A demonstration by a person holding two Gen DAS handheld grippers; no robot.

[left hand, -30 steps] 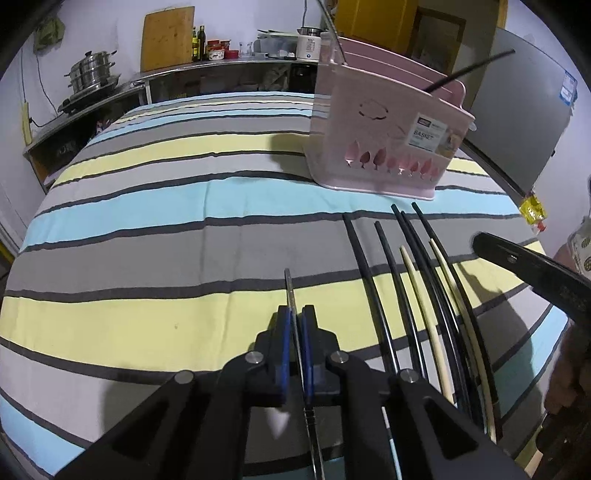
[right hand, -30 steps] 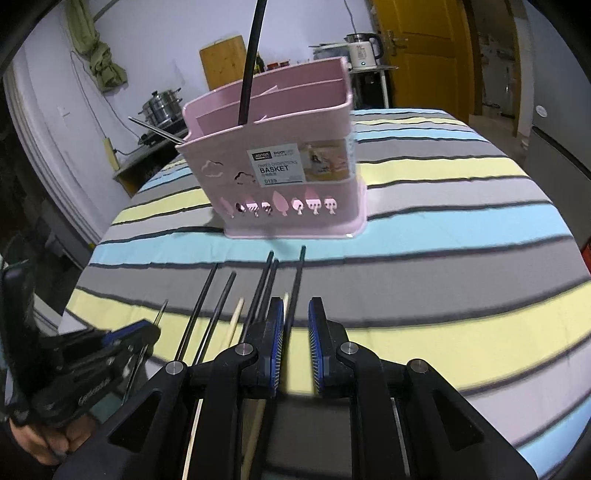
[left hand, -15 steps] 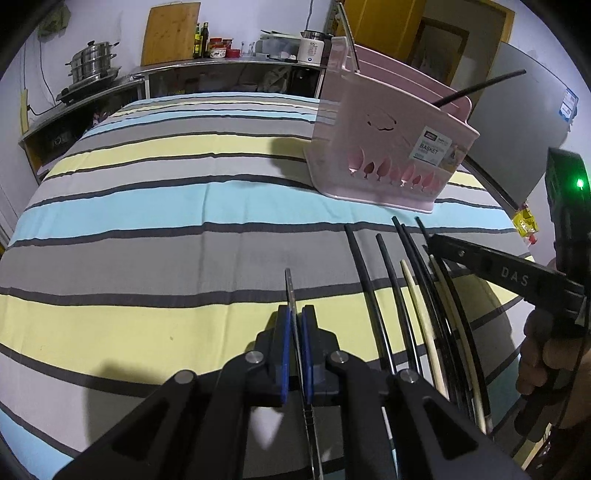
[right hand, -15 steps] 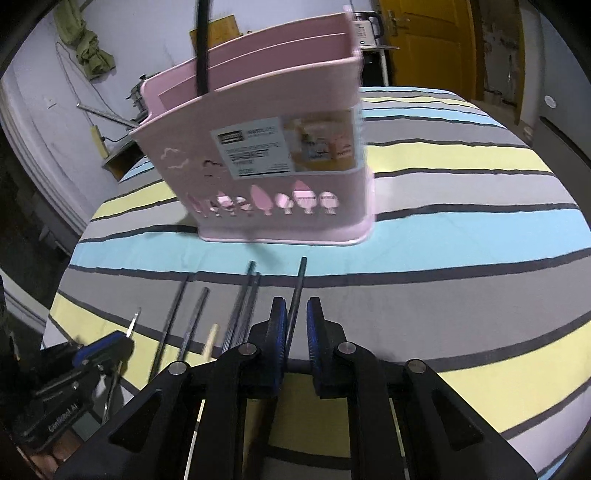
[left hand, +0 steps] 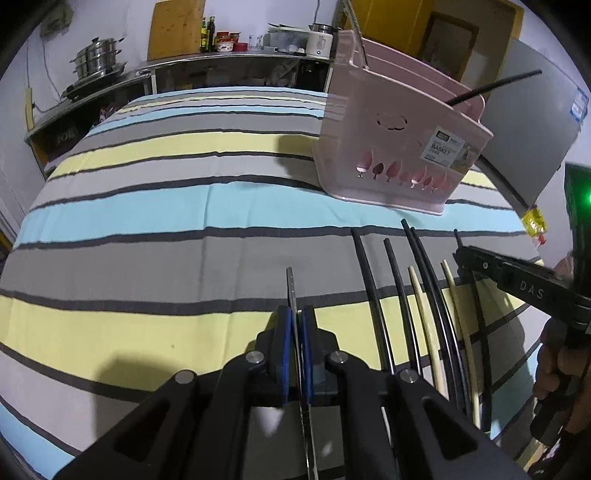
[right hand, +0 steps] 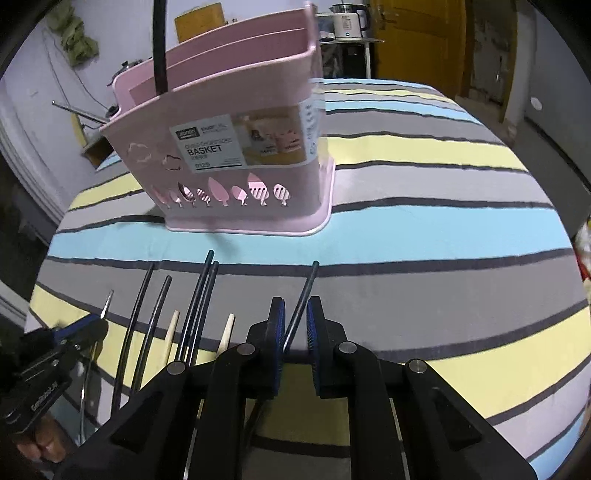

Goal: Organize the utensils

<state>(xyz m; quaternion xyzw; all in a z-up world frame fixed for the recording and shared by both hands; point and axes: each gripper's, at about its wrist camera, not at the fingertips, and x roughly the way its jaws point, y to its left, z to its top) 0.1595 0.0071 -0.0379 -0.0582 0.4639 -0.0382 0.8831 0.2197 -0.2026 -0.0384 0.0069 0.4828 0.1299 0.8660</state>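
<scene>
A pink utensil basket [left hand: 399, 147] [right hand: 236, 155] stands on the striped tablecloth, with a black chopstick [right hand: 159, 44] and a metal one upright in it. My left gripper [left hand: 295, 325] is shut on a thin metal chopstick [left hand: 291, 291]. My right gripper [right hand: 295, 317] holds a black chopstick [right hand: 304, 291] between its pads [right hand: 277, 321], tilted up off the cloth; it also shows at the right of the left wrist view [left hand: 458, 254]. Several black and pale wooden chopsticks [left hand: 417, 295] [right hand: 192, 306] lie in a row between the grippers.
The striped cloth [left hand: 147, 229] covers the table. A counter with pots and bottles [left hand: 96, 62] stands behind. A kettle [right hand: 347, 18] and a yellow door [right hand: 417, 37] are at the back. A yellow packet [left hand: 535, 225] lies by the right table edge.
My right gripper closed on the rightmost black chopstick and lifted its tip, swinging it away from the row. My left gripper kept hold of the metal chopstick and barely moved.
</scene>
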